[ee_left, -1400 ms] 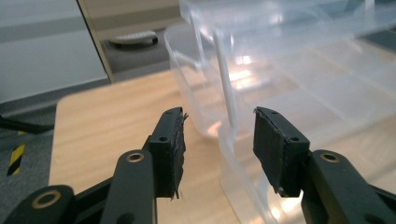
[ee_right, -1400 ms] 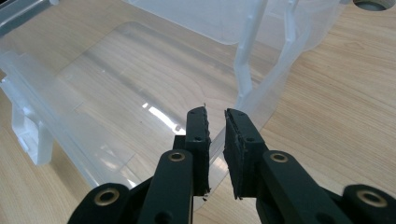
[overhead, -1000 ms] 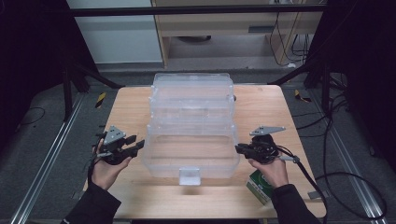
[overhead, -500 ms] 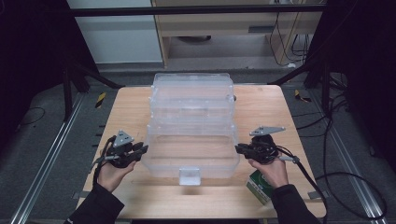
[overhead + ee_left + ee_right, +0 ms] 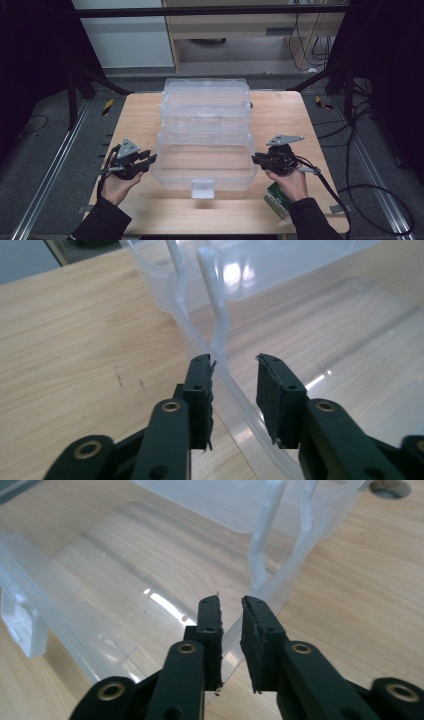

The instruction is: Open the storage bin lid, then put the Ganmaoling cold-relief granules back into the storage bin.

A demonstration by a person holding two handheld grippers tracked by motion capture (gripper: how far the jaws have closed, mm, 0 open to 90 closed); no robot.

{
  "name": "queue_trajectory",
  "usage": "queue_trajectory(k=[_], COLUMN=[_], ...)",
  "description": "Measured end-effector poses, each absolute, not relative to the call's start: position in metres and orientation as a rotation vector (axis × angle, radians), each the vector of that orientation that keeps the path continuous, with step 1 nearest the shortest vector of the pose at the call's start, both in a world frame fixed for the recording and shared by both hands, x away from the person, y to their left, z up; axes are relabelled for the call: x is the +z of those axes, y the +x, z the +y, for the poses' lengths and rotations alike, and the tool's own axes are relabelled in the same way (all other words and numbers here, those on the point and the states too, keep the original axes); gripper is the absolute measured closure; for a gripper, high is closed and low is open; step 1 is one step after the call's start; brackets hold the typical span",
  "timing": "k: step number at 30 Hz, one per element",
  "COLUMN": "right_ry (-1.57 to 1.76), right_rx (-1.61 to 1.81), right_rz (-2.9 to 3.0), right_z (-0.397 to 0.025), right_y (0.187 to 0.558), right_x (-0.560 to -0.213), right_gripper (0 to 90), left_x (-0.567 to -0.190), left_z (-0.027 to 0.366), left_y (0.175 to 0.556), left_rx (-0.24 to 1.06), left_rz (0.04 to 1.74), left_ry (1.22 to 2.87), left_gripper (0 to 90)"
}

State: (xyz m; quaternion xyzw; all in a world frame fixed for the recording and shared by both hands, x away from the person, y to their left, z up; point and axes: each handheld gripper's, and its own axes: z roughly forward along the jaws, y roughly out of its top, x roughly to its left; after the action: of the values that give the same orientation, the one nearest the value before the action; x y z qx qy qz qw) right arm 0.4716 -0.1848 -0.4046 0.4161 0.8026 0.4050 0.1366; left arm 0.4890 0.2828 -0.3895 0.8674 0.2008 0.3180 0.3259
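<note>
A clear plastic storage box (image 5: 205,107) lies open on the wooden table (image 5: 135,120). Its front half (image 5: 202,162) carries a white latch tab (image 5: 202,188) at the near edge. My left gripper (image 5: 151,159) is at that half's left side. In the left gripper view it (image 5: 234,362) stands open, with the clear rim (image 5: 218,337) running between the jaws. My right gripper (image 5: 255,159) is at the right side. In the right gripper view it (image 5: 230,602) is closed narrowly on the rim (image 5: 282,592).
A small green carton (image 5: 277,199) lies on the table under the right hand, near the front right corner. Cables (image 5: 350,190) trail off the right edge. A dark hole (image 5: 392,486) in the tabletop lies beyond the box's far corner.
My left gripper has moved right and slightly down the table, up to the box's left rim. The right gripper has stayed where it was.
</note>
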Motion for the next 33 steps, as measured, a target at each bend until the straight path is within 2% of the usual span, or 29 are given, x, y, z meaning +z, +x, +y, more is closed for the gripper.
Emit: queue_trajectory(k=[6,14,21,27,33], right_ry=[1.182,1.178,1.163,1.179,1.199], right_rx=[1.219,1.152,1.018,0.919,0.864], right_rz=[2.280,2.276,2.350,2.422,2.462], right_z=[-0.199,-0.217,-0.228,-0.233,-0.235], right_y=[0.467,0.459,0.449,0.443,0.439], right_x=[-0.390,-0.368,-0.350,-0.351,-0.352], right_gripper=[69.9,56.8,42.1,32.8,29.5], left_x=[-0.387,-0.388,-0.407,-0.415,-0.417], left_z=[0.296,0.328,0.343,0.346,0.349], left_y=[0.492,0.499,0.499,0.503,0.503], left_rx=[0.868,0.900,0.876,0.866,0.875], left_rz=[0.540,0.612,0.874,0.895,0.930], left_ry=[2.266,2.243,2.146,2.176,2.167], left_gripper=[55.4,46.8,44.1,42.6,41.1])
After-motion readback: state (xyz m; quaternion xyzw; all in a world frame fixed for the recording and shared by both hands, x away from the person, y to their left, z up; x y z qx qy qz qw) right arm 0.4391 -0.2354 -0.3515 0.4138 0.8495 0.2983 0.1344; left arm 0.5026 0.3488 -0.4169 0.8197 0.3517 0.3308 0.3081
